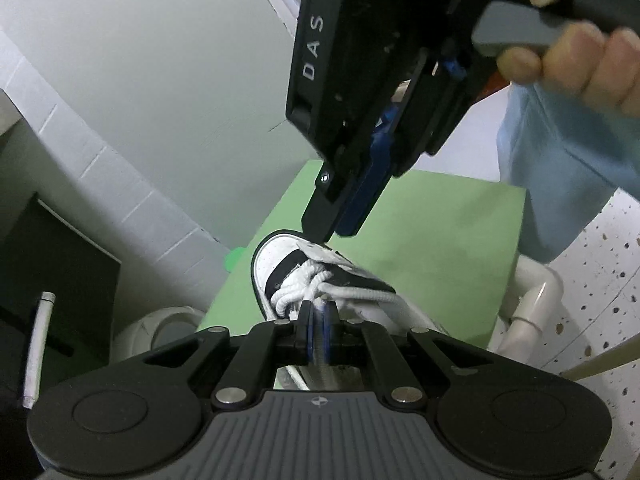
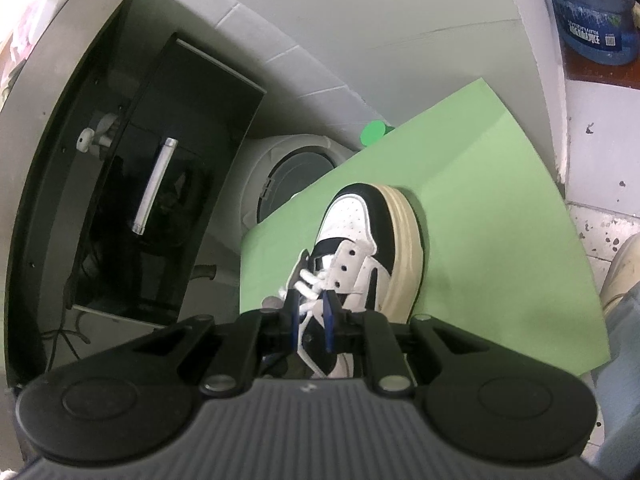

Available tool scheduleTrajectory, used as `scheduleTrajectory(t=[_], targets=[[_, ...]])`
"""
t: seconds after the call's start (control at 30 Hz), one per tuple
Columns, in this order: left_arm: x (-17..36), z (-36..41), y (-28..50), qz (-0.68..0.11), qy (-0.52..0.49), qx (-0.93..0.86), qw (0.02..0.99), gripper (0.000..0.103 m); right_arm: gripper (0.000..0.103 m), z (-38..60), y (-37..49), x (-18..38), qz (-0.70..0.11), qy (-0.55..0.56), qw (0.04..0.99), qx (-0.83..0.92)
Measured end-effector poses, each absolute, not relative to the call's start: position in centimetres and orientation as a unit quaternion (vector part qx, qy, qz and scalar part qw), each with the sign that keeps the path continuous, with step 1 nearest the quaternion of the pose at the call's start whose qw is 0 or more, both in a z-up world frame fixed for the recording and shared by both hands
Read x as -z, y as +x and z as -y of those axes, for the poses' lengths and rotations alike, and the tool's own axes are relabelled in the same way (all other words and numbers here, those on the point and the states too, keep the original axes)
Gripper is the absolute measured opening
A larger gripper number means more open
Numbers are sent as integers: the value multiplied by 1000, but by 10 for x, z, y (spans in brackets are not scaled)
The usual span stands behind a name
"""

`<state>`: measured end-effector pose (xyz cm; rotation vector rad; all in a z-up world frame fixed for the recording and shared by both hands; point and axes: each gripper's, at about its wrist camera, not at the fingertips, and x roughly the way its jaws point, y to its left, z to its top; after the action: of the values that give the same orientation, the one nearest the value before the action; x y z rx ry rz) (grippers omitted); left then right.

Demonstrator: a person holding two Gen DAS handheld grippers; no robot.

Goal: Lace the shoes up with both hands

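Shoe (image 2: 372, 248), a black-and-white sneaker with a thick cream sole, lay on the green mat (image 2: 500, 208), nearer the mat's left edge than its right in the right wrist view, and well short of the far corner. Its long axis ran from the grippers outward: the toe pointed away from both hands, toward the mat's far-left edge, and the open throat faced the hands. White lace (image 1: 308, 280) crossed the eyelets in loose, bunched loops over the tongue.

Directly ahead of and below the left gripper (image 1: 319, 320) sat the lace crossings; its jaws were pinched together on what looked like 1 strand of that lace. The right gripper (image 2: 312, 312) hung over the shoe's instep, jaws narrowly parted with a lace loop showing between them; whether the pads pressed on it I could not tell. In the left wrist view that right gripper reached down from above, its tips just over the toe-side eyelets, so the 2 tools met the shoe from opposite sides of the lacing. My judgement: the coming pull would run along the shoe's length, back toward the hands
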<state>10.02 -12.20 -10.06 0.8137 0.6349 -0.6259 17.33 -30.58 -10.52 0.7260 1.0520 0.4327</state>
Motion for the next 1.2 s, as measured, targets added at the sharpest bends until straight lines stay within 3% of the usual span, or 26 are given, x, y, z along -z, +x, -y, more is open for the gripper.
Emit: scheduleTrajectory(t=[0.83,1.2], targets=[[109,111,121,-373,236,322,838,4,15,305,177,113,-493,370,760,-206],[103,105,105,-357,276,301,840,4,16,302,180,115,-486,390,750,-221]])
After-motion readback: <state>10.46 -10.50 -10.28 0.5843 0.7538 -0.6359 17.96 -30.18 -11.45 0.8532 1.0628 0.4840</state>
